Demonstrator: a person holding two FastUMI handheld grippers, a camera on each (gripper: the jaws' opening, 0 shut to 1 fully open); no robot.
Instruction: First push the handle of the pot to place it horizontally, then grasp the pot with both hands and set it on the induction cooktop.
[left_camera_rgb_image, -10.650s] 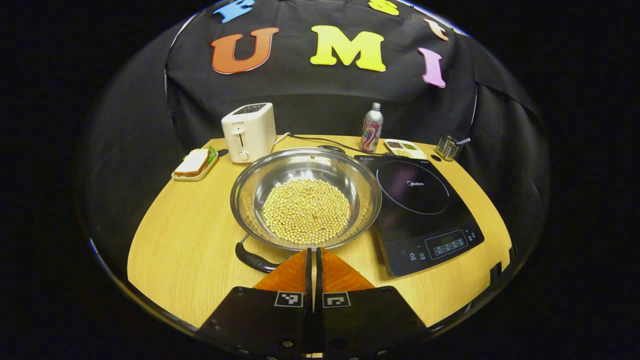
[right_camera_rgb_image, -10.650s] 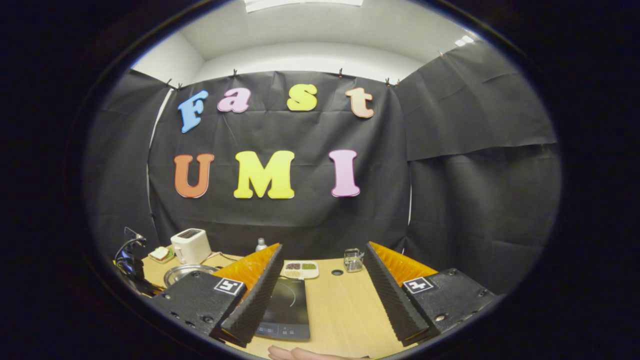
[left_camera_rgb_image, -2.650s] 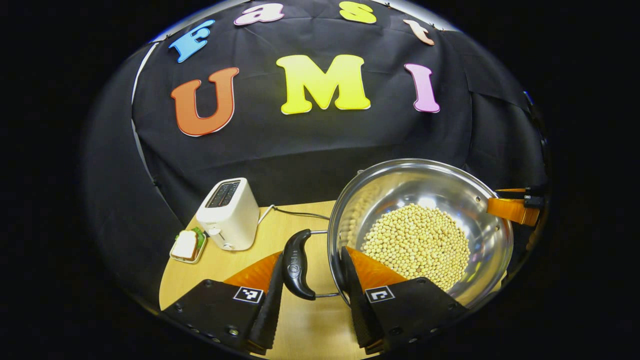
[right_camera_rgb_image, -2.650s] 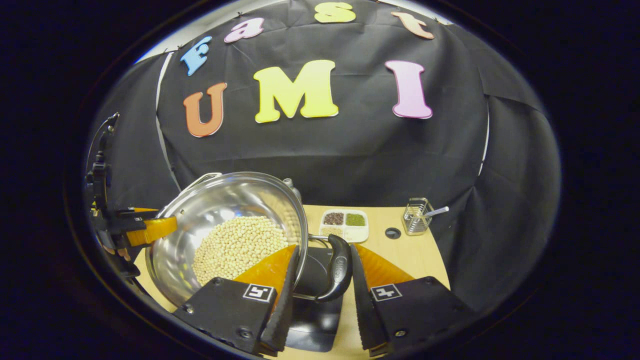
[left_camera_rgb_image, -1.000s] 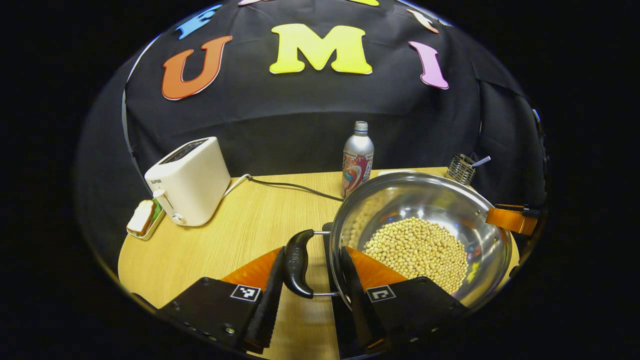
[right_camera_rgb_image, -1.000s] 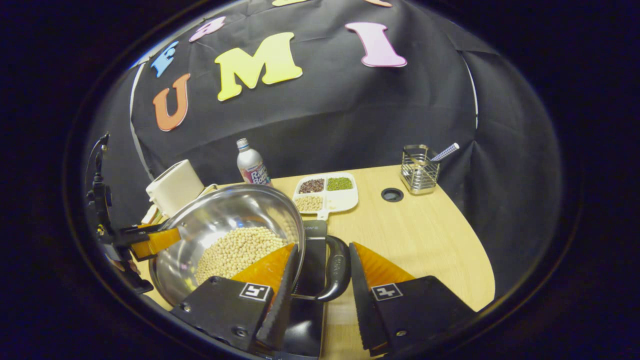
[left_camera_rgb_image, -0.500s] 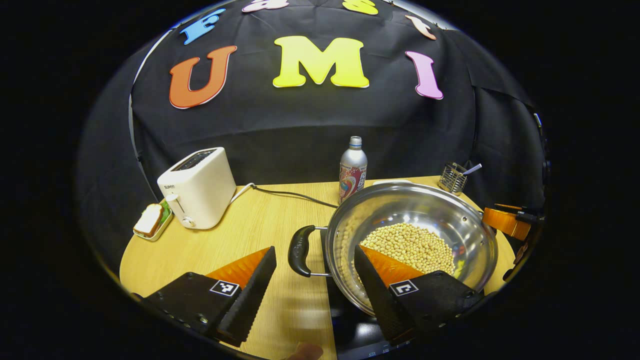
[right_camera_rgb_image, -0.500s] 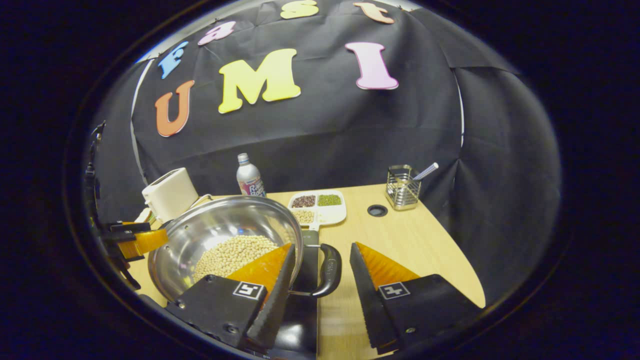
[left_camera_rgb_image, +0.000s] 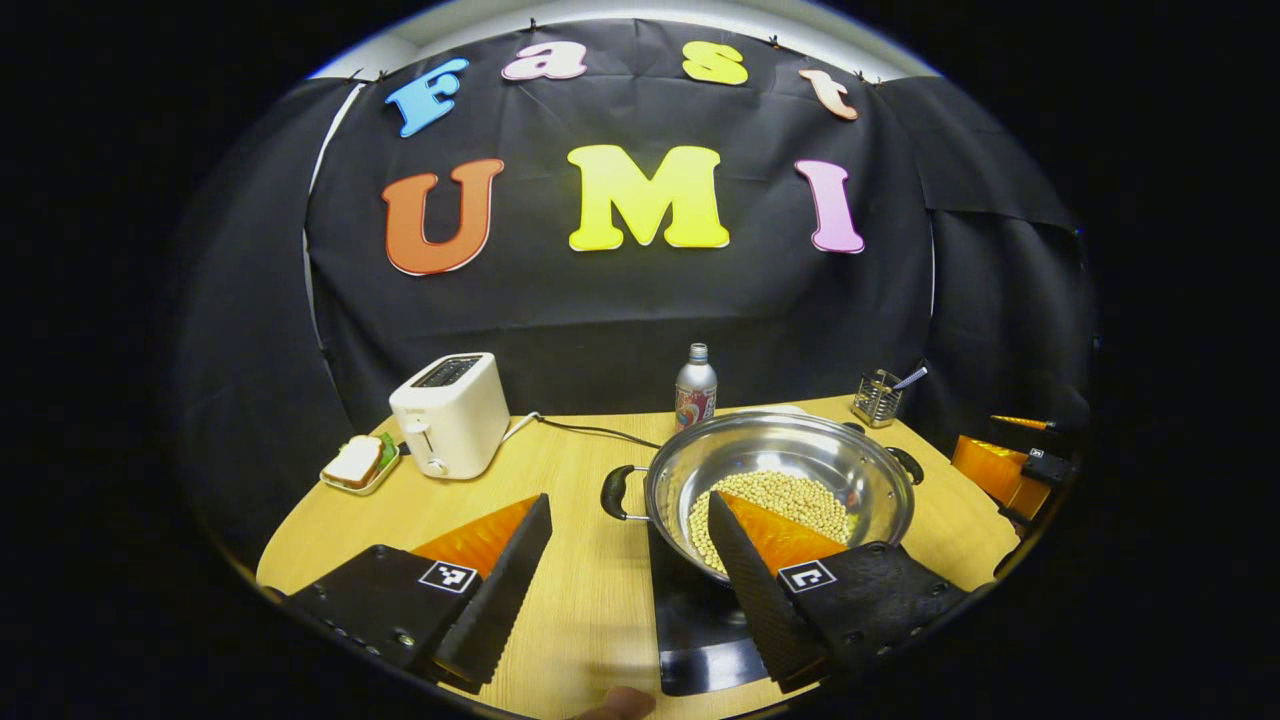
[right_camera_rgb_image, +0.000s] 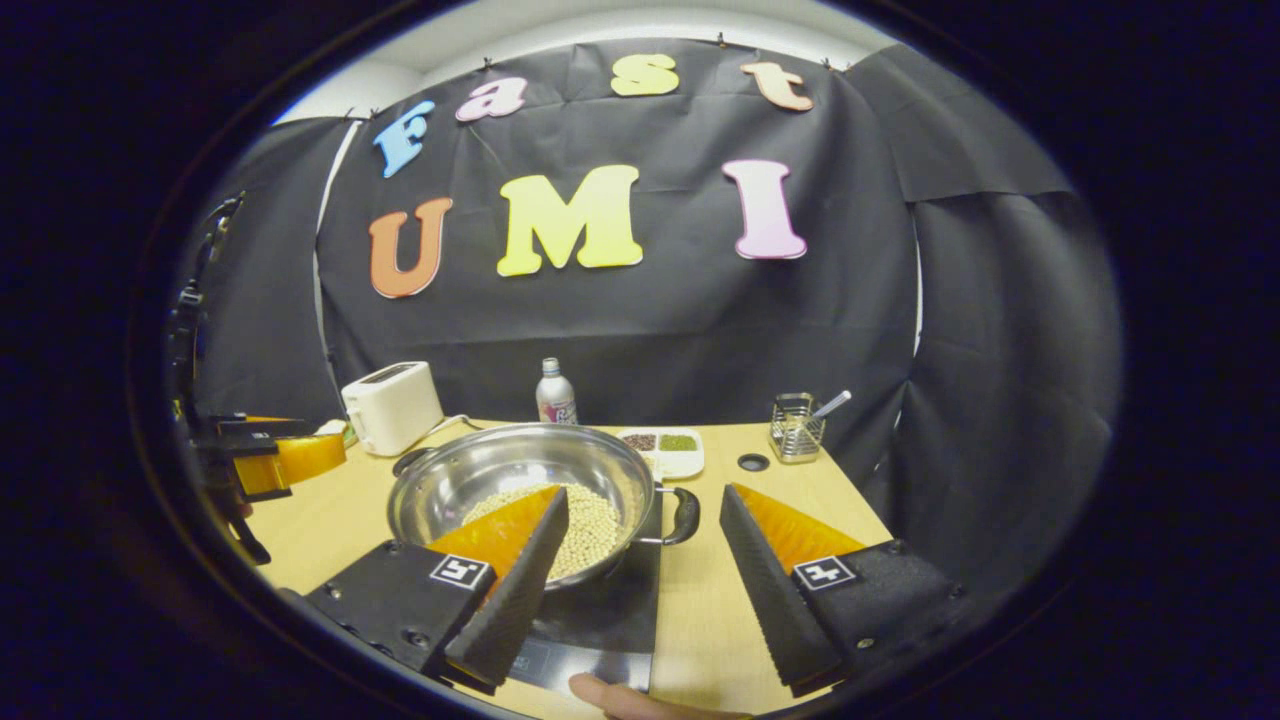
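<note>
A steel pot (left_camera_rgb_image: 790, 447) with soybeans in it sits on the black induction cooktop (left_camera_rgb_image: 700, 625), its two black handles pointing left and right. My left gripper (left_camera_rgb_image: 628, 502) stands open, pulled back from the pot's left handle (left_camera_rgb_image: 614, 492) and touching nothing. In the right gripper view the pot (right_camera_rgb_image: 500, 466) rests on the cooktop (right_camera_rgb_image: 600, 612). My right gripper (right_camera_rgb_image: 644, 495) is open too, short of the right handle (right_camera_rgb_image: 686, 516). Each gripper also appears at the edge of the other's view: the right gripper (left_camera_rgb_image: 1000, 466) and the left gripper (right_camera_rgb_image: 290, 456).
On the wooden table (left_camera_rgb_image: 560, 470) a white toaster (left_camera_rgb_image: 450, 415) and a sandwich dish (left_camera_rgb_image: 357, 463) stand at the back left. A bottle (left_camera_rgb_image: 694, 388), a divided grain dish (right_camera_rgb_image: 665, 447) and a wire holder (right_camera_rgb_image: 795, 425) stand behind the pot. A fingertip (right_camera_rgb_image: 610, 695) shows at the bottom.
Both grippers have opened, let go of the pot's handles and drawn back. The pot, held in the air earlier, now rests on the cooktop.
</note>
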